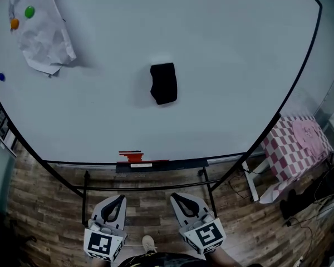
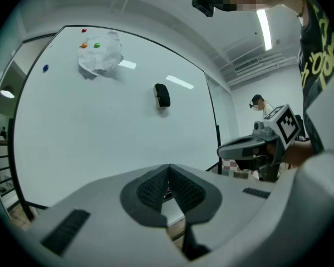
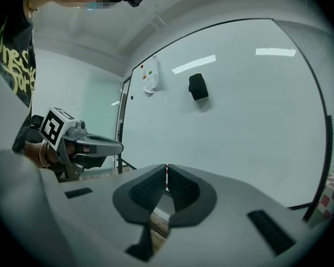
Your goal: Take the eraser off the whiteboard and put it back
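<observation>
A black eraser [image 1: 163, 83] clings to the middle of the whiteboard [image 1: 211, 54]; it also shows in the left gripper view [image 2: 162, 95] and the right gripper view [image 3: 198, 87]. My left gripper [image 1: 117, 199] and right gripper [image 1: 181, 198] are side by side low in the head view, well short of the board and apart from the eraser. Both are shut with nothing between their jaws. In the left gripper view the left gripper [image 2: 168, 169] has its tips together; so does the right gripper [image 3: 167, 168] in its own view.
A crumpled paper [image 1: 43, 32] is pinned by coloured magnets [image 1: 29, 11] at the board's upper left. Red markers [image 1: 132, 157] lie on the board's tray. The stand's black legs [image 1: 86, 191] cross the wooden floor. A pink checkered cloth [image 1: 294, 146] lies to the right.
</observation>
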Available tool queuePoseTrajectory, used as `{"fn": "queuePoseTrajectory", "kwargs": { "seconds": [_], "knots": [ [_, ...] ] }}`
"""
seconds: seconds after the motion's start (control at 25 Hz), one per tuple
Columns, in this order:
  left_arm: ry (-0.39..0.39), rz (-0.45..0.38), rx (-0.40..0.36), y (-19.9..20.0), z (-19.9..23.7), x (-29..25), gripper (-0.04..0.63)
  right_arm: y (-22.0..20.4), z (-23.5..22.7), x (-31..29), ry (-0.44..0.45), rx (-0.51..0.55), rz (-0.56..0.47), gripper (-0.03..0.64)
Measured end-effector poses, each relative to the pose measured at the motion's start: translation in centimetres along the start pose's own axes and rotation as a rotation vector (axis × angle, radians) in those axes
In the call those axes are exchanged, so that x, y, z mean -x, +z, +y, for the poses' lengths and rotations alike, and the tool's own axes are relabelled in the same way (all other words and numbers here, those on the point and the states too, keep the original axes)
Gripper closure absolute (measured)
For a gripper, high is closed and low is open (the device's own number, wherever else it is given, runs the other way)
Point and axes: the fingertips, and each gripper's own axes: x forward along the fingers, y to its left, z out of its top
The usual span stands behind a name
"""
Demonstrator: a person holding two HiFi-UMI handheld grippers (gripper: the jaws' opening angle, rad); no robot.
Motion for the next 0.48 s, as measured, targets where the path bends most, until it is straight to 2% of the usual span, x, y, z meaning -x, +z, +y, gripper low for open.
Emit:
{"fn": "queuePoseTrajectory", "kwargs": {
  "seconds": [0.08, 0.28, 0.48],
  "knots": [
    [-0.006, 0.002, -0.002, 0.2, 0.6, -0.5, 0.589, 0.6, -0.2, -0.9, 0.004, 0.028, -0.044, 0.606],
    [-0.024, -0.002, 0.0, 0.5, 1.9, -1.4, 0.589, 1.3, -0.8, -2.3, -0.017, 0.025, -0.054, 0.606],
    [-0.03, 0.001, -0.007, 0.3, 2.7, -1.9, 0.589, 1.0, -1.2, -3.3, -0.03, -0.045, -0.044, 0.606]
  ]
}}
